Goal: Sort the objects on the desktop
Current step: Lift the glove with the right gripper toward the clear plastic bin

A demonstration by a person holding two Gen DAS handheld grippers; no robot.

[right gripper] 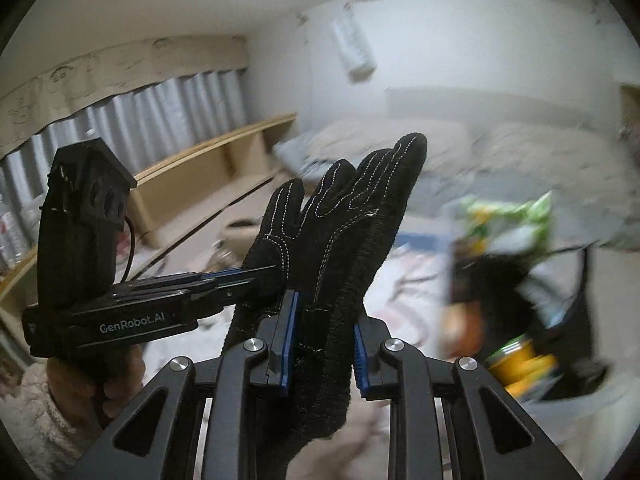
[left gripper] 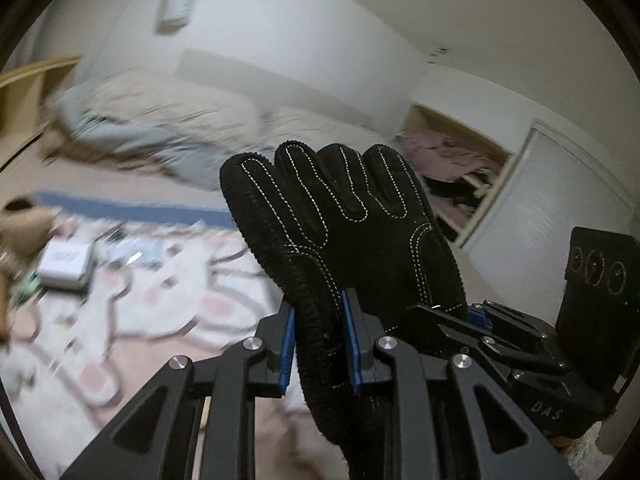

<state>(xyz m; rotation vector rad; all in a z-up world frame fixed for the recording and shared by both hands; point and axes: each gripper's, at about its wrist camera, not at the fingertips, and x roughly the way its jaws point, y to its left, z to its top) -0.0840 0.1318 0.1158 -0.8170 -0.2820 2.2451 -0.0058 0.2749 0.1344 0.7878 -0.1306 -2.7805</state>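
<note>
You have the black glove (left gripper: 340, 232) held up in the air between both tools, fingers pointing upward, white stitching showing on the palm side. Your left hand-held gripper (left gripper: 319, 348) is clenched on the glove's cuff end, its blue pads (left gripper: 287, 350) pressing the knit edge from either side. Your right hand-held gripper (right gripper: 325, 344) grasps the same glove low down, at the cuff below the palm, blue pads (right gripper: 291, 340) tight against the fabric.

In the left view the right gripper comes in from the glove's right side and clamps its edge near the cuff; in the right view the left gripper reaches in from the glove's left, with your hand (right gripper: 116, 376) and a pale fleecy sleeve (right gripper: 36, 412) below it.

Behind the glove is a bed (right gripper: 500, 148) with rumpled bedding, blurred. Below and left of the glove in the left view lies a patterned rug (left gripper: 152, 308) with a small white box (left gripper: 66, 266) and scattered bits on it. Right of the glove in the right view stands a dark bag (right gripper: 560, 344) holding a yellow can (right gripper: 520, 360) and green packaging, too blurred to read. Far left of the glove are a low wooden shelf (right gripper: 208, 152) and grey curtains (right gripper: 160, 112).
</note>
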